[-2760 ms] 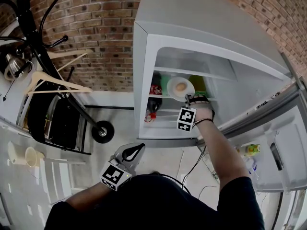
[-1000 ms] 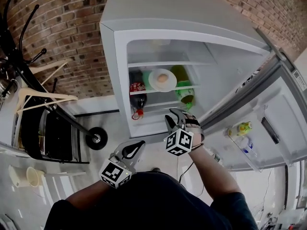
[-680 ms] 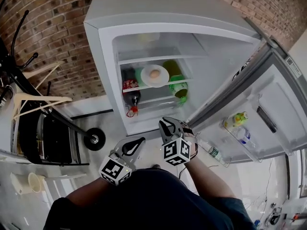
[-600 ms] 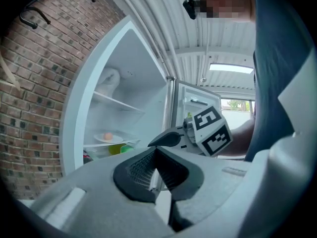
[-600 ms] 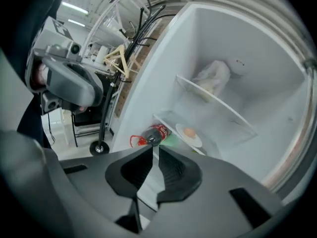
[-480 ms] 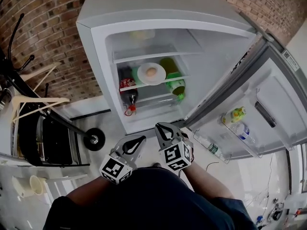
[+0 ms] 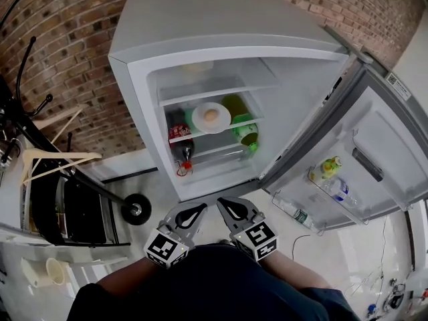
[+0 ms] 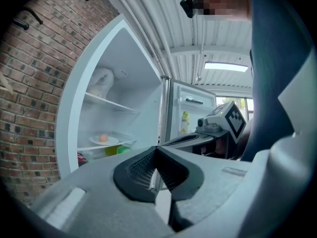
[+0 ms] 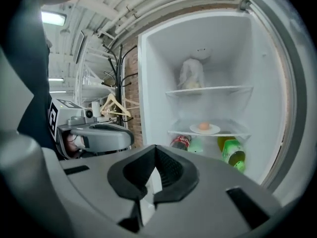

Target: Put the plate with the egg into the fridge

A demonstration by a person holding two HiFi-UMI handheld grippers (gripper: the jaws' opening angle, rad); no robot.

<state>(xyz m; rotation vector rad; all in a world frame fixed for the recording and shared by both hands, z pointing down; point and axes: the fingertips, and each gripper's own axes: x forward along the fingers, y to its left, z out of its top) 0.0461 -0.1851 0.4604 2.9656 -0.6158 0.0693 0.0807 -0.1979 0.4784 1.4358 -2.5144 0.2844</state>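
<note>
Okay: left tongs (image 7: 199, 208), right tongs (image 7: 223, 202) closed, empty; plate (image 7: 198, 118), egg (image 7: 210, 115) beside green bottle (image 7: 245, 130)

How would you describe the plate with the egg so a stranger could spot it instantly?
Look inside the open fridge by the brick wall. On its lower glass shelf sits a round white plate. It is the only dish there, holding one brown egg, above the bottles.

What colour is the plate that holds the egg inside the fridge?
White; the plate shows best in the head view.
</note>
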